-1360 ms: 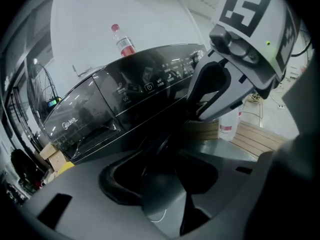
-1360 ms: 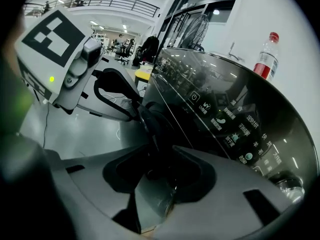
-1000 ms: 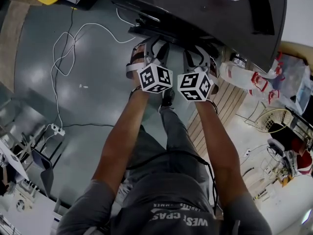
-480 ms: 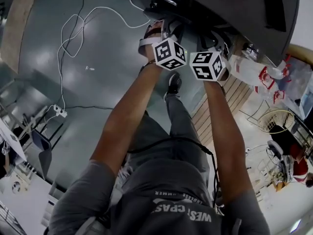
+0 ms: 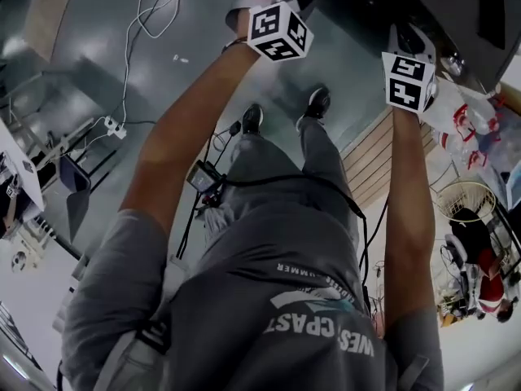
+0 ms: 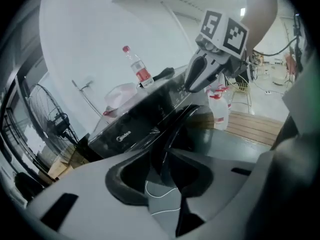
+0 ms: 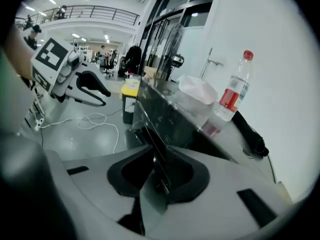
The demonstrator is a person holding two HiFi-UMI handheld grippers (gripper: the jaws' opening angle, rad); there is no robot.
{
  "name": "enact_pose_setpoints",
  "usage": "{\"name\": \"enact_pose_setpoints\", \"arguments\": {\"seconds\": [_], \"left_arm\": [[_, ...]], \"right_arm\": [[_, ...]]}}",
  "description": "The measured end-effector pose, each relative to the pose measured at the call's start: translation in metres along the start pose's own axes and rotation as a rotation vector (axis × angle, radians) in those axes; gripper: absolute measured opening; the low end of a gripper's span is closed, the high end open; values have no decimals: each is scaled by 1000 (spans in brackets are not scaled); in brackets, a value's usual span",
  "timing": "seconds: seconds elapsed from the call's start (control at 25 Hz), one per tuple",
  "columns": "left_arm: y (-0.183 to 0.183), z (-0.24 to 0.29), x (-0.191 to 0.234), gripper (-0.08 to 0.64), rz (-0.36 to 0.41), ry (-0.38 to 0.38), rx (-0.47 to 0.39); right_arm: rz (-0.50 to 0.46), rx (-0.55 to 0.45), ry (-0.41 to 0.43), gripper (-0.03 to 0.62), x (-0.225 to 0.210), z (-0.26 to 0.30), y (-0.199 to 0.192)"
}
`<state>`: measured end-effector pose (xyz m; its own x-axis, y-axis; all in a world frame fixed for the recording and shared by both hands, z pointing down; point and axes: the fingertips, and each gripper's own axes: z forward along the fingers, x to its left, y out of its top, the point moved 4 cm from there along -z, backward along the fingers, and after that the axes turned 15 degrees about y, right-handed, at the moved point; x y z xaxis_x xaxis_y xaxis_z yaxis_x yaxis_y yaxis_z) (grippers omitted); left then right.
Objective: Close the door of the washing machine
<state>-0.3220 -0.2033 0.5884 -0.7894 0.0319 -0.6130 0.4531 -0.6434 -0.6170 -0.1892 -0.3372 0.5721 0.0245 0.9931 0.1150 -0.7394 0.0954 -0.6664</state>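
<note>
The door (image 7: pixel 156 134) is a thin, dark-tinted, see-through lid, tilted up over the black top-loading washing machine (image 6: pixel 131 134). The left tongs (image 6: pixel 165 166) and right tongs (image 7: pixel 159 176) have just been closing, and each pinches the door's edge. A red-labelled bottle (image 7: pixel 232 91) stands on the machine's top.

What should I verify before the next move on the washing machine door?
1. Left gripper grip: ok; its fingers have just been closing and now pinch the door edge.
2. Right gripper grip: ok; its fingers have likewise just been closing, onto the same door.
3. Door shut: not ok; the panel is held up off the washing machine.
4. Bottle on the machine's top: ok, upright.
5. Bottle clear of the door's swing: cannot tell.
</note>
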Motion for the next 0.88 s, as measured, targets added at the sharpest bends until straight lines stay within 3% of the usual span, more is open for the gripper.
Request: {"name": "enact_pose_setpoints", "arguments": {"seconds": [0.2, 0.6, 0.88], "left_arm": [[-3, -71, 51, 107, -124, 14, -29], [-13, -223, 149, 91, -390, 94, -188], [-23, -334, 193, 83, -566, 193, -255]], "right_arm": [[27, -168, 43, 66, 20, -59, 44], [97, -483, 82, 43, 64, -216, 131], [114, -635, 112, 38, 117, -304, 155]]}}
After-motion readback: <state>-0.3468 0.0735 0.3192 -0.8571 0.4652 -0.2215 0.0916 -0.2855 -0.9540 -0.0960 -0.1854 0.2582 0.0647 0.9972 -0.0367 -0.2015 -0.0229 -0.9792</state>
